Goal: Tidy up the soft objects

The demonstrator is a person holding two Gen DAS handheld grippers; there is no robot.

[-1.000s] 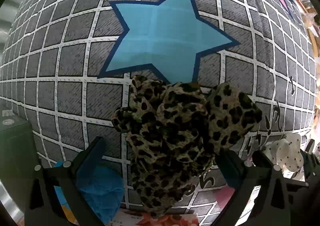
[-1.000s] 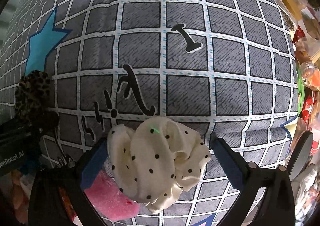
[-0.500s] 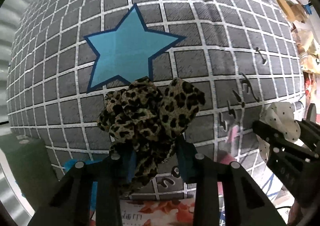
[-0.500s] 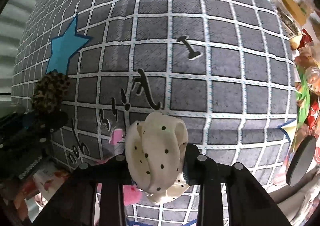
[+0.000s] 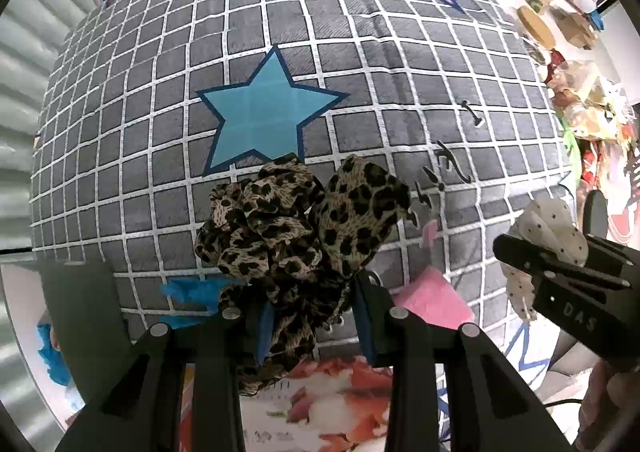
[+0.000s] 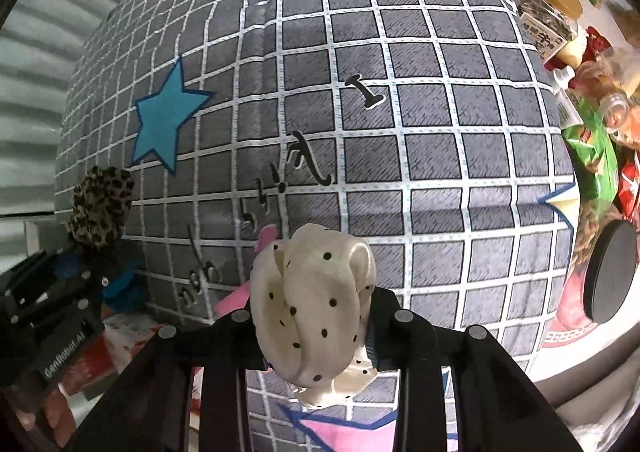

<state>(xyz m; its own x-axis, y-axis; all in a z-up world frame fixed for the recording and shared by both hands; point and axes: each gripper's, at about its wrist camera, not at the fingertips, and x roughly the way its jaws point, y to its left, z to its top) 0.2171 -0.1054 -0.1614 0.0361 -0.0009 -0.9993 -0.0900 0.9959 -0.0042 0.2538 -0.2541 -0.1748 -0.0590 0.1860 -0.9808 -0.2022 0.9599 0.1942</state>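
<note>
Your left tongs are pinching the leopard-print scrunchie, its ruffles bunched between the blue pads and spilling forward above the grey checked bedcover, just below the printed blue star. Both pickups look made, though no sorting spot has yet been reached. (No bin, box or pile meant for these pieces shows in either view, so where they belong cannot be told.)

On the cover below the scrunchie lie a blue fuzzy item and, further right, a pink soft piece, both apparently unsorted and, by the look of it, your work to come.

At the far right of the left view, and front and centre in the right one, your right tongs are pressed together on the cream polka-dot scrunchie, which hangs squeezed between the pads clear of the bedcover. Beyond the cover's right edge sits a clutter of jars and snack packets, among them a jar with a yellow lid.

Judged so far: two soft things in hand, none placed, at least two more waiting.
</note>
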